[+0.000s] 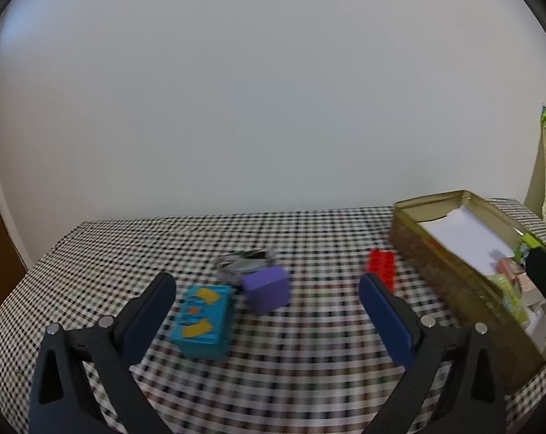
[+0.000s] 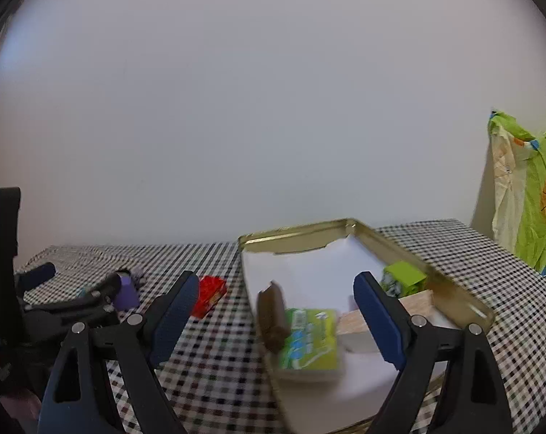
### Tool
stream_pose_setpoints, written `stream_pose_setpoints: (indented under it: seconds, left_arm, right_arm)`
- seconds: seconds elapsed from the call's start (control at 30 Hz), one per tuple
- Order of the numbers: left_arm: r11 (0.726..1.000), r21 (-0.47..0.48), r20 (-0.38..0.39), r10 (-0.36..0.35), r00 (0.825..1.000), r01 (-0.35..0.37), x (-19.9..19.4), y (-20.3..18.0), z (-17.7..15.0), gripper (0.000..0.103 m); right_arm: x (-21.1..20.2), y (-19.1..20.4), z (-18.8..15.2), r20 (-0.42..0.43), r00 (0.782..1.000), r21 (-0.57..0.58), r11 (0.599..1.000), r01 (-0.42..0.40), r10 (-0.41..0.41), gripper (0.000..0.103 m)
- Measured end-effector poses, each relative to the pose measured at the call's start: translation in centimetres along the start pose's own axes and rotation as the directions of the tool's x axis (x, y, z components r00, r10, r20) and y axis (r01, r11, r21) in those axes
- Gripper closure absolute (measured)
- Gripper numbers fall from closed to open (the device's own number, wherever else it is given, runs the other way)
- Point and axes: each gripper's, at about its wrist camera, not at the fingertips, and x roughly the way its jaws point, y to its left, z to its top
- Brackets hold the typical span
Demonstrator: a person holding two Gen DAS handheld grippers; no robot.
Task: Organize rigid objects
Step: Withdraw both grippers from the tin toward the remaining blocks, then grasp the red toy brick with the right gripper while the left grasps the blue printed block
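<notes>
Left gripper (image 1: 267,285) is held above the checked tablecloth (image 1: 309,379), pointing forward and somewhat downward; its blue-padded fingers (image 1: 385,311) stand wide apart with nothing between the pads. Ahead of it, lying on the cloth: a teal box with yellow patches (image 1: 203,322), a purple block (image 1: 267,288) just beyond and touching or nearly touching the teal box, and a blurred grey-and-black item (image 1: 244,261) behind the block; its identity cannot be determined. A red pack (image 1: 381,266) lies near the left wall of the gold tin tray (image 1: 439,275).

Right gripper (image 2: 276,296) hovers over the near end of the same tray (image 2: 453,285), tilted slightly downward, fingers (image 2: 379,322) spread wide and empty. Inside the tray, on white lining: a green-and-white pack (image 2: 309,340), a small green box (image 2: 403,278) against the right wall, a pale wooden block (image 2: 359,325), and a brown item (image 2: 271,314) at the left wall. All frames show motion blur.
</notes>
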Motion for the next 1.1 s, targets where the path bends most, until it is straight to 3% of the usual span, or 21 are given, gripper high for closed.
stream_pose_setpoints:
  seconds: [0.2, 0.5, 0.73, 0.9, 1.1]
  left_arm:
    - [0.998, -0.063, -0.068, 0.004, 0.998, -0.008, 1.7, 4.3, -0.1, 0.001]
    - [0.987, -0.114, -0.129, 0.095, 0.987, -0.110, 3.6, 9.9, -0.2, 0.001]
    - [0.960, -0.137, -0.202, 0.213, 0.956, -0.243, 5.3, 13.1, -0.2, 0.001]
    - [0.953, -0.219, -0.236, 0.158, 0.959, -0.211, 5.6, 14.5, -0.4, 0.001]
    - [0.973, -0.178, -0.235, 0.106, 0.966, -0.150, 5.5, 13.1, -0.5, 0.001]
  right_arm:
    - [1.4, 3.2, -0.1, -0.056, 0.996, -0.030, 0.997, -0.068, 0.067, 0.014]
    - [6.3, 7.4, 0.1, -0.194, 0.976, -0.036, 0.993, -0.110, 0.101, 0.016]
    - [11.2, 8.8, -0.2, -0.344, 0.935, 0.014, 0.996, -0.087, 0.086, 0.023]
    - [13.9, 8.9, -0.6, -0.415, 0.908, 0.050, 0.998, -0.028, 0.047, 0.028]
    - [16.4, 10.0, -0.7, -0.486, 0.872, -0.001, 0.998, 0.061, -0.054, 0.028]
